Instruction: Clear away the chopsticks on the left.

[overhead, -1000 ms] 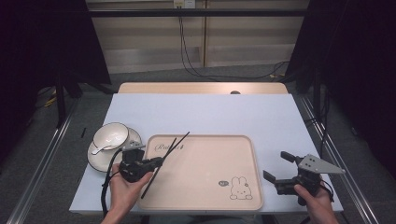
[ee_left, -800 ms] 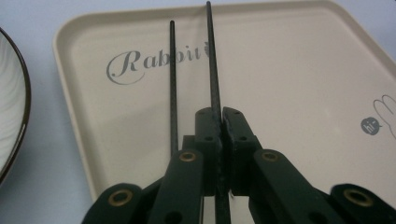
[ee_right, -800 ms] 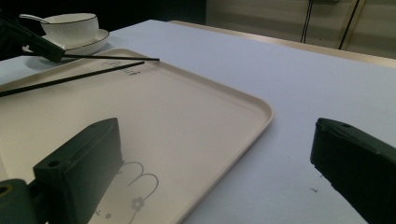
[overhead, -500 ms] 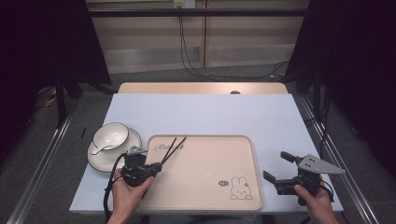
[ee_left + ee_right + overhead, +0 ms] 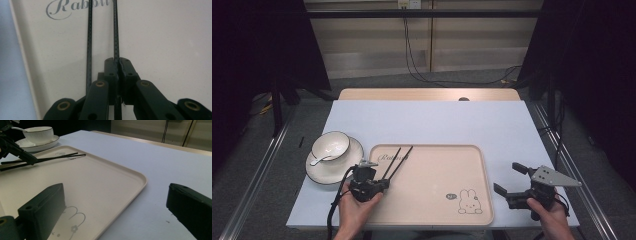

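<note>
So the left hand-held gripper (image 5: 384, 184) is down at about 7 o'clock on the pale blue worktop (image 5: 437, 122), sitting over the left edge of the big cream rectangular plastic tray (image 5: 437, 200) with the little rabbit drawing (image 5: 469, 202) near its 5 o'clock corner. Its jaws are pinched right together on one of the two thin black chopsticks (image 5: 398, 161); in the left gripper view you can see that stick (image 5: 115, 30) running straight up out from between the pads, while the other stick (image 5: 89, 45) passes just beside the jaws on the left, and I can't tell if it's touching them. Both sticks point away toward roughly 1 o'clock, their far tips over the tray by the cursive "Rabbit" lettering (image 5: 75, 6). Off the tray at 9 o'clock there's a white ceramic bowl (image 5: 330, 145) sitting on a white saucer with a dark rim (image 5: 349, 165), with a white spoon (image 5: 319, 161) leaning out of it. The right hand-held gripper (image 5: 508, 179) hangs just off the tray's right edge at about 4 o'clock, jaws spread wide with nothing in them.
</note>
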`<state>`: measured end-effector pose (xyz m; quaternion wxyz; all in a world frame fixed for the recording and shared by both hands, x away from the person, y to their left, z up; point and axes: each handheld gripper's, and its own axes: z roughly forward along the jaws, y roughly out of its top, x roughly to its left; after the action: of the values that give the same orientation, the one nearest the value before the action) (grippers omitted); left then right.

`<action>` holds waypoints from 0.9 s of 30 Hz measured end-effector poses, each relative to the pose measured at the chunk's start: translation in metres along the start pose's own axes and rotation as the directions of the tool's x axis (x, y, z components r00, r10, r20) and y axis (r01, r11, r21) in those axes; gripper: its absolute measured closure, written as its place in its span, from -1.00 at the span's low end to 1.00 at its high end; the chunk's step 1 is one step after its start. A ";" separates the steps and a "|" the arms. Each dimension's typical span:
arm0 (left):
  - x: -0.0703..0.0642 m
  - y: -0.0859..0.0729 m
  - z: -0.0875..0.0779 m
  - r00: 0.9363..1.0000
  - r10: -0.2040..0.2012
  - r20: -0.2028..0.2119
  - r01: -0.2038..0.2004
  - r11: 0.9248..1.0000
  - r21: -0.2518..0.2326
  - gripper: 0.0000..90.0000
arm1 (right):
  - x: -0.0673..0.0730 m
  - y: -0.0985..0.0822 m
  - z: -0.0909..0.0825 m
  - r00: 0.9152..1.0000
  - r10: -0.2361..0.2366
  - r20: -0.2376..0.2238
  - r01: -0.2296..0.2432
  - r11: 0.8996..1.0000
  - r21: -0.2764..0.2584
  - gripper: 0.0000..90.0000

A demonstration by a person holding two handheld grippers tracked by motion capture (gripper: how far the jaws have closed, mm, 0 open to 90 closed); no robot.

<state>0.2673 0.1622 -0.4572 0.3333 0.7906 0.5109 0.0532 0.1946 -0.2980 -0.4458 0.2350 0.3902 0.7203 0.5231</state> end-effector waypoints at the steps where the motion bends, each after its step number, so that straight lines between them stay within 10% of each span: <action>1: 0.000 0.000 0.000 1.000 -0.002 -0.004 0.002 1.000 0.001 0.88 | 0.000 0.000 0.000 1.000 0.000 0.000 0.000 1.000 0.001 -0.96; 27: 0.004 -0.002 0.005 0.999 0.022 0.045 -0.022 1.000 0.003 0.62 | 0.000 0.000 0.001 1.000 -0.003 -0.008 0.003 1.000 -0.001 -0.96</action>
<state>0.2692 0.1637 -0.4632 0.3425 0.7978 0.4948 0.0384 0.1950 -0.2975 -0.4458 0.2332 0.3871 0.7214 0.5247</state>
